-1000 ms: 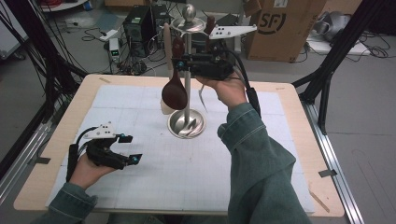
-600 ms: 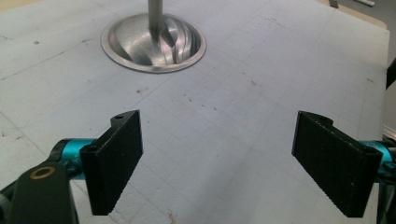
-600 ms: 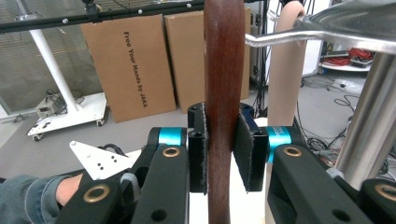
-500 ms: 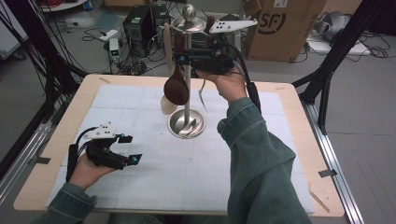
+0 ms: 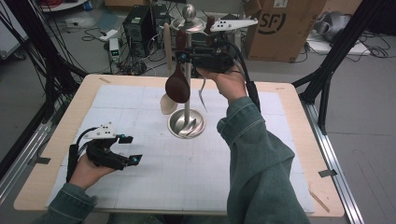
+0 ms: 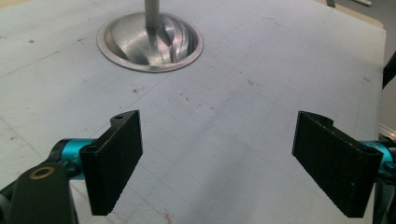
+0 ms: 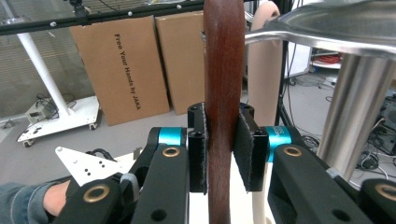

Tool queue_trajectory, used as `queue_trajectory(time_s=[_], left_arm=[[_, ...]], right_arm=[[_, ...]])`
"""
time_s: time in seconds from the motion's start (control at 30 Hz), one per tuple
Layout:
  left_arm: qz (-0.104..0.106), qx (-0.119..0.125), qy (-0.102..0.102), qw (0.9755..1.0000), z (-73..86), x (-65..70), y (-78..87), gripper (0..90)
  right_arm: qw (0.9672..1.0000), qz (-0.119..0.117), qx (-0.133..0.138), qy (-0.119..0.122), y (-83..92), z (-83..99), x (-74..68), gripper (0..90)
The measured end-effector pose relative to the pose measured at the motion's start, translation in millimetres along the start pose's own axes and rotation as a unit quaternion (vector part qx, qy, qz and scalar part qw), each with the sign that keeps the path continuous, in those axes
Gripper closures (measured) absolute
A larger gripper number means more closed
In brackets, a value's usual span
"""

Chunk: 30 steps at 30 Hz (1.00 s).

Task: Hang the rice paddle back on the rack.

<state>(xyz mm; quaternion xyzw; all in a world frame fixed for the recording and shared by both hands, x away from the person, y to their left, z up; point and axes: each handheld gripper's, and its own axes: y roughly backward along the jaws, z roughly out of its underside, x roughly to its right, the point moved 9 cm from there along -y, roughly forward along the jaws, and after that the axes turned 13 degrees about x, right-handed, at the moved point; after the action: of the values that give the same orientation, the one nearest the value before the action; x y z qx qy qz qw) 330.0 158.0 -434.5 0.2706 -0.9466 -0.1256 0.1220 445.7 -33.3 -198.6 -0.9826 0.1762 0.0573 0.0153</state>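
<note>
Spoon [image 5: 178, 86] hangs beside the stand [image 5: 187, 126] pole, its dark wooden handle clamped between the pads of the right gripper [image 5: 183, 57], up near the stand's top ring. Compared with a second ago the hand has barely shifted, so the hanging or lifting off is, by my judgement, mid-step and unresolved. Left gripper [image 5: 132, 149] rests on the table [image 5: 280, 154], jaws wide and empty.
</note>
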Motion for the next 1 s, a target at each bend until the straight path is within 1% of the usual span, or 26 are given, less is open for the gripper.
queue_trajectory(time_s=[0.07,0.23,0.4,0.47,0.53,0.7,0.9,1.0], left_arm=[[0.000,0.000,0.000,1.0000,0.0,-0.1,0.1,16.7],[0.000,0.002,0.002,1.0000,-0.5,-0.3,0.3,16.4],[0.001,0.001,0.001,1.0000,-0.3,-0.2,0.4,16.4],[0.000,0.002,0.004,1.0000,-0.5,-0.2,0.6,16.4],[-0.001,0.003,0.002,1.0000,-0.9,-0.5,0.9,16.4],[0.002,0.000,0.002,1.0000,-0.3,-0.1,0.7,16.4],[-0.001,0.002,0.001,1.0000,-0.9,-0.9,1.2,16.3],[-0.001,0.003,0.004,1.0000,-1.0,-1.0,1.3,16.2]], right_arm=[[1.0000,0.002,0.000,-0.002,-0.1,0.4,0.7,76.2],[1.0000,0.004,0.002,0.000,-0.8,0.2,1.6,75.7],[0.9999,0.013,0.004,-0.003,0.0,1.1,3.3,74.8],[0.9999,0.014,0.009,-0.003,0.5,0.0,3.5,74.2],[0.9998,0.017,0.012,-0.004,2.1,-1.3,3.9,73.5],[0.9997,0.018,0.015,-0.004,7.0,-2.5,3.5,69.4],[0.9995,0.024,0.018,-0.005,15.1,-1.6,4.3,64.2],[0.9995,0.024,0.020,0.000,18.9,-1.3,3.3,62.8]])
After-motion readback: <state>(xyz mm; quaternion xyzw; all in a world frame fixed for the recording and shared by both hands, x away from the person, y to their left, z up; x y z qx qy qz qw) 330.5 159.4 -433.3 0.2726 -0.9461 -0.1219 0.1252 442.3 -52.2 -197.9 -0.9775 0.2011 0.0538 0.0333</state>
